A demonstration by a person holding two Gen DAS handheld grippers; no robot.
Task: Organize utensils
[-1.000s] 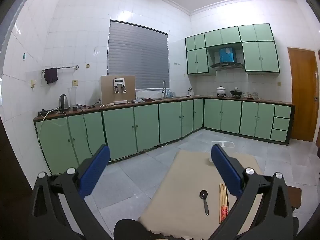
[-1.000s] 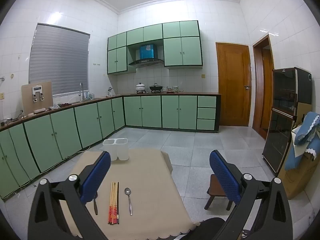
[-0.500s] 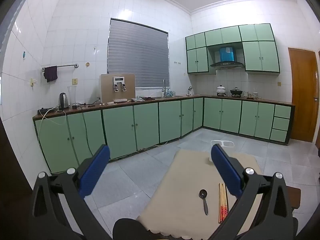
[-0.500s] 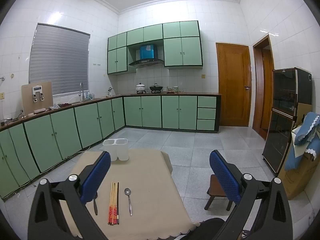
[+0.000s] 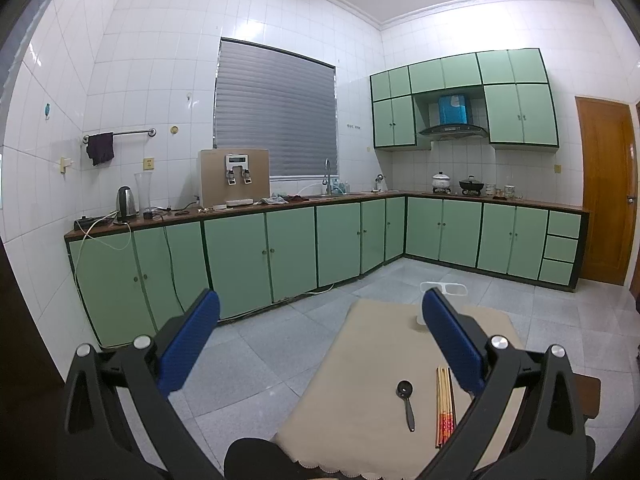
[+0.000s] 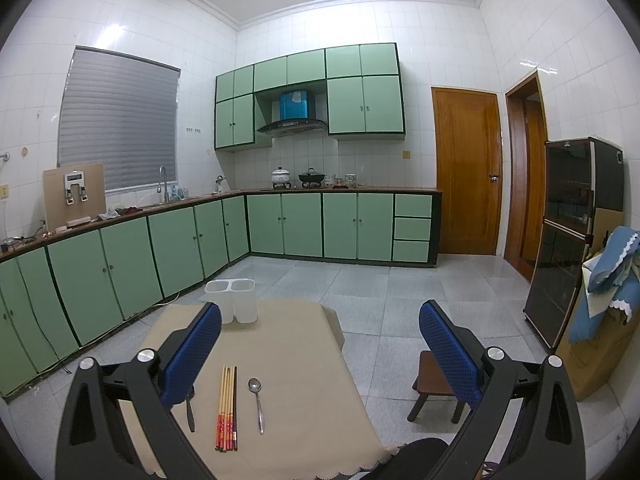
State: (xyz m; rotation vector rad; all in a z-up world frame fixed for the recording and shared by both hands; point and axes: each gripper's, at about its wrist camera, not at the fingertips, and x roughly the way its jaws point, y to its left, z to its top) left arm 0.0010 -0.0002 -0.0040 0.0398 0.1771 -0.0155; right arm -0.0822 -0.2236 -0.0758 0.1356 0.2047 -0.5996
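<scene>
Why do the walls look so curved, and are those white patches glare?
Both views are fisheye, so straight tile lines bow and corners go black. Left view: ceiling light glares on the wall tiles. Right view: a bright spot above the blind; the chopsticks stay sharp.

Bright overhead light, glare on wall tiles — edges bowed, sharp.

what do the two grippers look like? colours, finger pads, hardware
Both match: the left gripper and right gripper have black angular linkage frames, round silver pivot bolts, and flat blue finger pads with dimpled texture. No cables, markings or sleeves visible.
</scene>
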